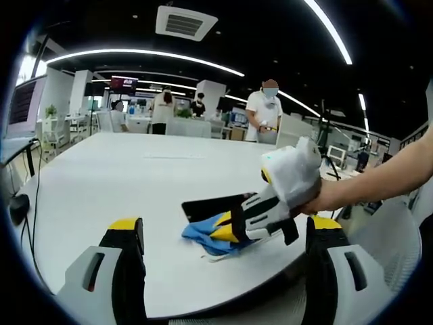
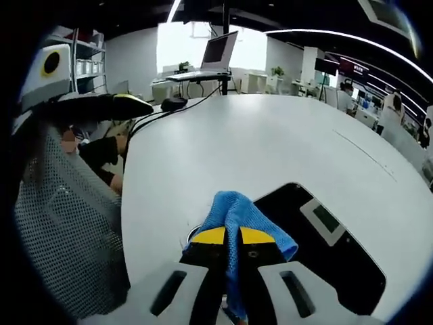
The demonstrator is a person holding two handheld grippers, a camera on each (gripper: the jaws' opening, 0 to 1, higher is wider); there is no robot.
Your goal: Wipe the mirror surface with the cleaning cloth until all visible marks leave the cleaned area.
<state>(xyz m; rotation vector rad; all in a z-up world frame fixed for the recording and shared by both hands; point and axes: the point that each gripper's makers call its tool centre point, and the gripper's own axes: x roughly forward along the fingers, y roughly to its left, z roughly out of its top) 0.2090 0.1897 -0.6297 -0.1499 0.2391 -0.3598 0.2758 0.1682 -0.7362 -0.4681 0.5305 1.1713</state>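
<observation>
Two tools work over a broad white counter [image 1: 122, 183] in an open office. In the left gripper view, the left tool [image 1: 223, 233] rises from the bottom edge with its yellow-tipped jaws standing wide apart and nothing between them, hovering just off the counter's near edge. Between and beyond those jaws lies the mirror [image 1: 210, 204], a dark flat slab resting on the counter, and on its near corner sits the blue cleaning cloth [image 1: 206, 238]. To the right of that, the right tool [image 1: 226, 229] reaches in from the right side, held by a person's hand [image 1: 318, 196] and bare forearm, its yellow tips pressed down into the cloth. Far behind, several people stand among desks and screens, and a cable runs along the counter's left edge. In the right gripper view, a grey mesh chair back [image 2: 64, 230] stands at the left beside the counter [image 2: 270, 142], with the left tool [image 2: 95, 105] in view above it, dark with a yellow tip. Further along, the right tool [image 2: 231, 237] has its two yellow-tipped jaws closed together on the cleaning cloth [image 2: 237, 210], which bunches up in front of them and also hangs down between them. The cloth rests against the left corner of the mirror [image 2: 325, 250], whose dark glossy face stretches off to the right and reflects a pale ceiling panel. A laptop [image 2: 215, 55] sits at the far end of the counter.
</observation>
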